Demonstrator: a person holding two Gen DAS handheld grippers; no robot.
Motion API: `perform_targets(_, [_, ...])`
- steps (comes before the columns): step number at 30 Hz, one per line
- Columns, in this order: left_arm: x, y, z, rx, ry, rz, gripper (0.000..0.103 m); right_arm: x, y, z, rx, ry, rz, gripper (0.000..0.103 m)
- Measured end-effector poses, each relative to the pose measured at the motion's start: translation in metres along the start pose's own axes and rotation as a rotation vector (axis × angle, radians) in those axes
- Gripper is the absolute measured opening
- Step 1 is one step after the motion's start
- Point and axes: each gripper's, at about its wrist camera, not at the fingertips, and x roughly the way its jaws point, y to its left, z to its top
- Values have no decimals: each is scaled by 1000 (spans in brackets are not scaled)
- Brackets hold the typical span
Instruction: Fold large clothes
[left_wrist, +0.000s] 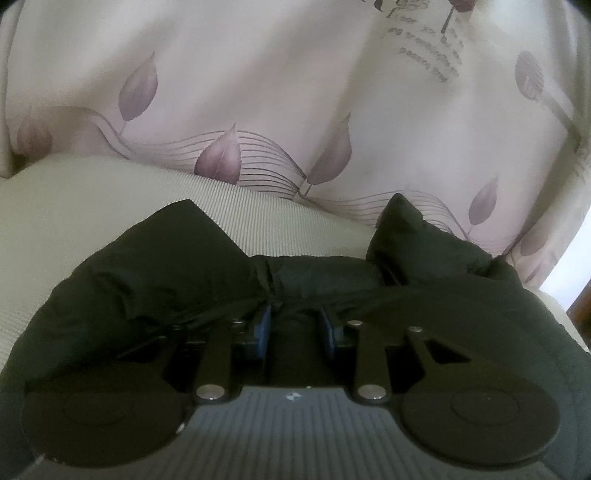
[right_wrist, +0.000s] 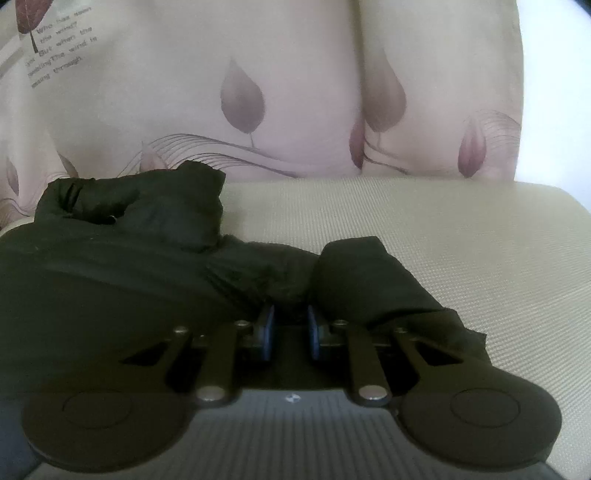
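A large black padded garment (left_wrist: 155, 266) lies bunched on a beige ribbed surface (left_wrist: 74, 206). My left gripper (left_wrist: 297, 317) has its blue-padded fingers (left_wrist: 264, 325) closed on a thick fold of the black cloth, which bulges between them. In the right wrist view the same black garment (right_wrist: 110, 258) spreads to the left, with a rolled part (right_wrist: 369, 280) to the right. My right gripper (right_wrist: 290, 323) is shut on a bunch of the cloth, its fingers (right_wrist: 267, 325) a narrow gap apart.
A pale curtain with purple leaf prints and text (left_wrist: 295, 92) hangs close behind the surface; it also shows in the right wrist view (right_wrist: 258, 92). Bare beige surface (right_wrist: 461, 258) extends to the right of the garment. A bright window strip (left_wrist: 565, 266) is at the far right.
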Motion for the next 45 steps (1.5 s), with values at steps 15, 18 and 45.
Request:
perform_targets(15, [4,7,0,-84,15,-17,28,-1,11,4,-60,10,-50,18])
perform_targets(18, [4,7,0,-87,15,-17,28,-29,10,22,28,-13,-64,19])
perform_targets(45, [-36,-6,16,-11,-37,126,34,9,147,35,27,151,315,18])
